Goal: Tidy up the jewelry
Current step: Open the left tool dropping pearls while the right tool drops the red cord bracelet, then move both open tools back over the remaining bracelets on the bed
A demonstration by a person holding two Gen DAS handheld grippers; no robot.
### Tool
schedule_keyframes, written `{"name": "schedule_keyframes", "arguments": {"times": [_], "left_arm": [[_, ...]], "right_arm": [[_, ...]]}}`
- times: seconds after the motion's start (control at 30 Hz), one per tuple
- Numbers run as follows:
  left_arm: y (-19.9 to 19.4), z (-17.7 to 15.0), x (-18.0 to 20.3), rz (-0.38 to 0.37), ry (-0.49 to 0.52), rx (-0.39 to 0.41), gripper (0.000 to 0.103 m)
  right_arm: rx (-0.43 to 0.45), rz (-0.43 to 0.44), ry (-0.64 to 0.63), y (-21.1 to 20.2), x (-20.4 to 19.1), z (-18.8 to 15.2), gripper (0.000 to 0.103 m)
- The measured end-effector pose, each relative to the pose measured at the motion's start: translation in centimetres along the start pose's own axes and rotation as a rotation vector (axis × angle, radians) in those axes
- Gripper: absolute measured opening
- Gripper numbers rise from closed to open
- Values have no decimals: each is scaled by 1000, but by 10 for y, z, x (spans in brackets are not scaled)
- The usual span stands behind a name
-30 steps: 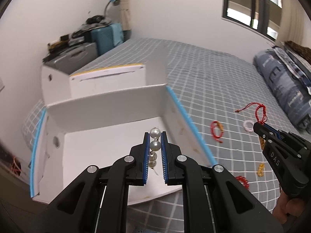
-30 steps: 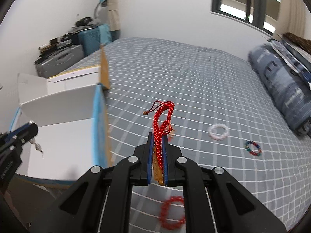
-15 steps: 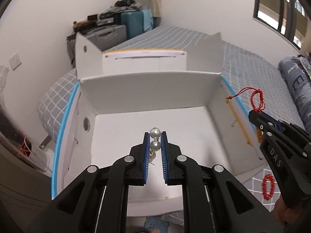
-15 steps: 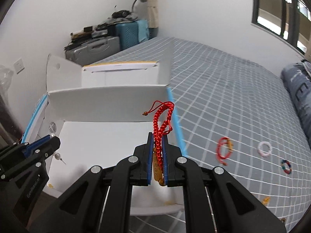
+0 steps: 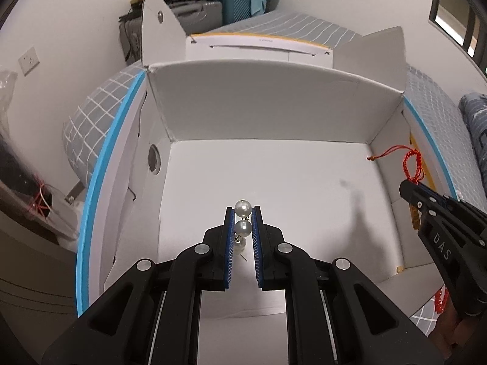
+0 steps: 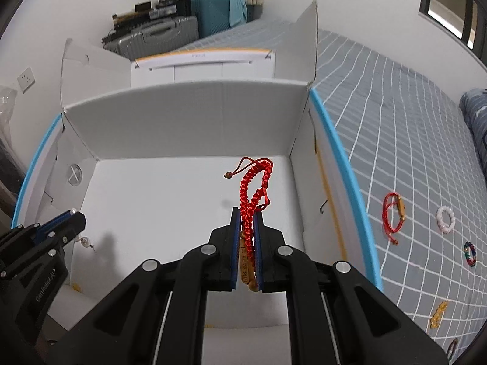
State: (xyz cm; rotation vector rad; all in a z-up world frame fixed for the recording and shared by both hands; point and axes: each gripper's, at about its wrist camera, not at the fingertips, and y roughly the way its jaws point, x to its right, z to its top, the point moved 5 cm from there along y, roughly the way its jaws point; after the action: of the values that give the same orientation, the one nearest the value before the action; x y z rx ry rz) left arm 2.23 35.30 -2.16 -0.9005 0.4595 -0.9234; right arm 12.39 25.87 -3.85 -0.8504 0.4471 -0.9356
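My left gripper (image 5: pixel 243 213) is shut on a pearl earring (image 5: pixel 243 227) and holds it above the floor of an open white box (image 5: pixel 274 115). My right gripper (image 6: pixel 247 213) is shut on a red braided bracelet (image 6: pixel 254 187) with a gold charm, also over the white box (image 6: pixel 182 115), near its right wall. The right gripper (image 5: pixel 409 187) shows at the right in the left wrist view, the left gripper (image 6: pixel 76 217) at the left in the right wrist view.
The box sits on a grey checked bed (image 6: pixel 395 106). Loose on the bed to the right lie a red cord bracelet (image 6: pixel 392 214), a white ring (image 6: pixel 445 219), a multicoloured ring (image 6: pixel 470 254) and a gold piece (image 6: pixel 438 314). Suitcases (image 6: pixel 170 33) stand behind.
Both grippers have moved left from over the bed to above the box interior, each still holding its piece. The box now fills both views.
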Motion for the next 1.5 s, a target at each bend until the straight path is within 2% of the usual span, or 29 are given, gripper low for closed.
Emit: {"name": "schedule_keyframes", "arguments": {"times": [0.17,0.3,0.37,0.43,0.47,0.53,0.57,0.73,0.9,1.03,1.17,1.5], "left_arm": [[8,-1,-1,7,-1,-19,11],[9,-1,-1,9,-1,-24,12],[8,-1,-1,14,-2,-25,12],[6,-1,-2,31,-4,-18,16],[6,-1,-3,32,-5,-15,19],[3,0,-5,32,-11,-6,32],[1,1,-6,45,-10,4,39],[-12,5,-8,48,-15,38,58],[-28,8,-3,32,-14,80,83],[-37,10,3,17,-9,103,91],[-49,12,14,-17,5,136,97],[-81,7,67,-86,84,171,97]], "right_arm": [[-32,1,1,9,-1,-1,8],[-19,12,5,7,-2,-1,16],[-14,10,2,7,-2,0,17],[-3,17,3,4,-3,1,32],[5,17,3,2,-3,2,35],[22,16,2,-3,-4,3,48],[31,18,2,-6,-5,4,51],[80,16,13,-24,-2,9,71],[140,7,44,-48,9,12,82],[175,0,62,-63,19,13,92],[206,-24,70,-80,30,11,95],[247,-121,122,-132,88,-10,95]]}}
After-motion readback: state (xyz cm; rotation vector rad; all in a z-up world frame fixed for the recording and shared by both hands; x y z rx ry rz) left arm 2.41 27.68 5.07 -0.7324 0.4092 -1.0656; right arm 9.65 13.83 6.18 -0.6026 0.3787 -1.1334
